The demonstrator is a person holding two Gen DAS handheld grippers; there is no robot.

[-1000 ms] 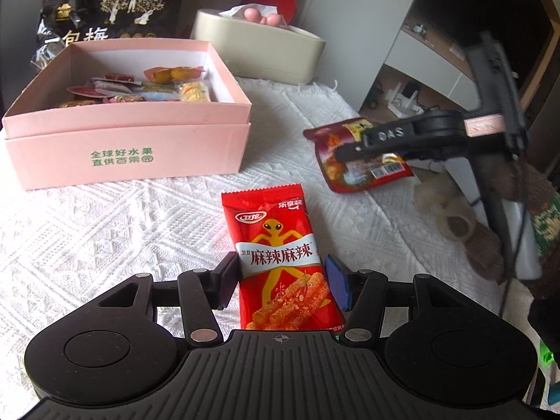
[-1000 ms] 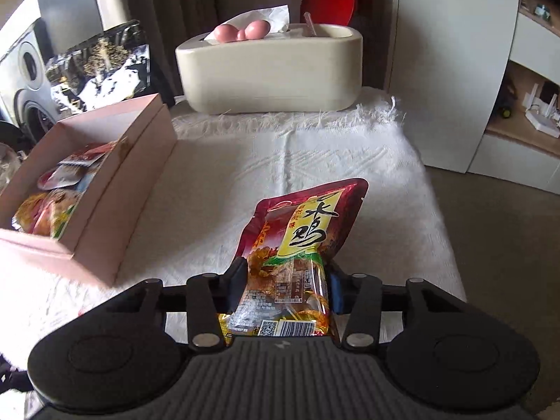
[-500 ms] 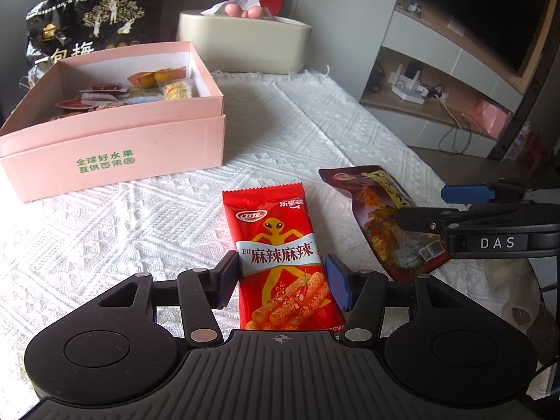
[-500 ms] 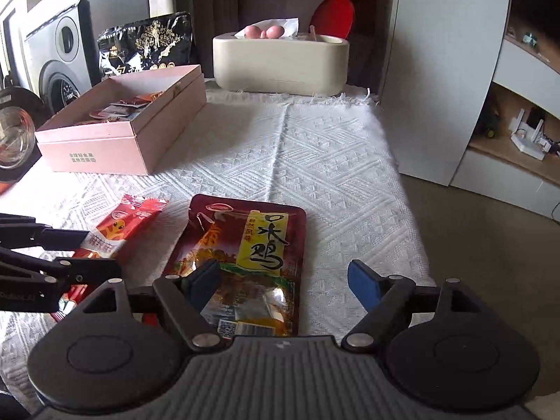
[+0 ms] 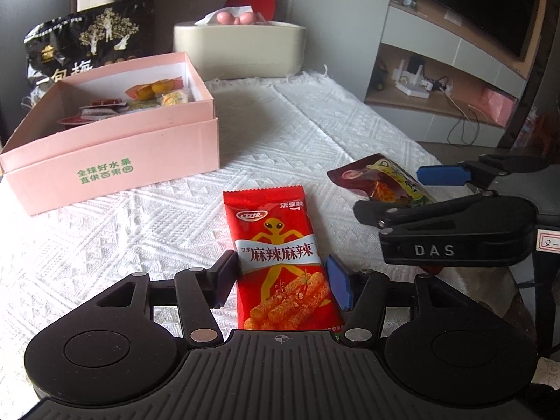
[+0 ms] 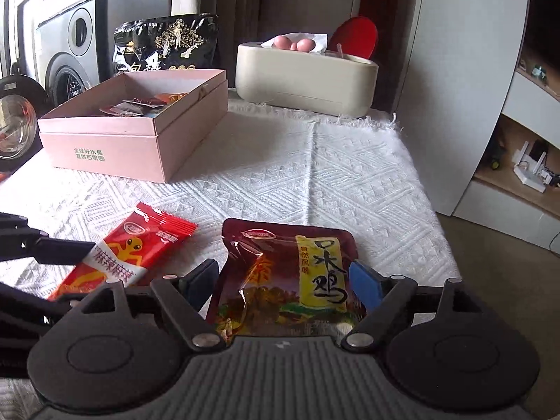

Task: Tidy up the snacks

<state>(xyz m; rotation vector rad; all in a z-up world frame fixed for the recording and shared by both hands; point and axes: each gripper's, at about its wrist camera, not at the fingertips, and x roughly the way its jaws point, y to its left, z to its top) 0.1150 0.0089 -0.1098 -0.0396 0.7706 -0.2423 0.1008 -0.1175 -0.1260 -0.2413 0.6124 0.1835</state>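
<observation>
A red spicy-strip packet lies flat on the white cloth between the fingers of my left gripper. Its jaws are opening, with a small gap on each side of the packet. Right beside it lies a dark red chicken packet, and my right gripper straddles its near end. Those jaws are also opening and the pads stand off the packet. The left wrist view shows the same dark packet under the right gripper. A pink box with several snacks inside stands at the far left.
A cream tissue box and a black snack bag stand behind the pink box. A glass bowl sits off the left edge. The cloth ends at the right, with floor and a white cabinet beyond.
My right gripper let go of the dark red packet, which now lies on the cloth beside the red one, and its jaws spread wide. The left jaws widened a little around the red packet.
</observation>
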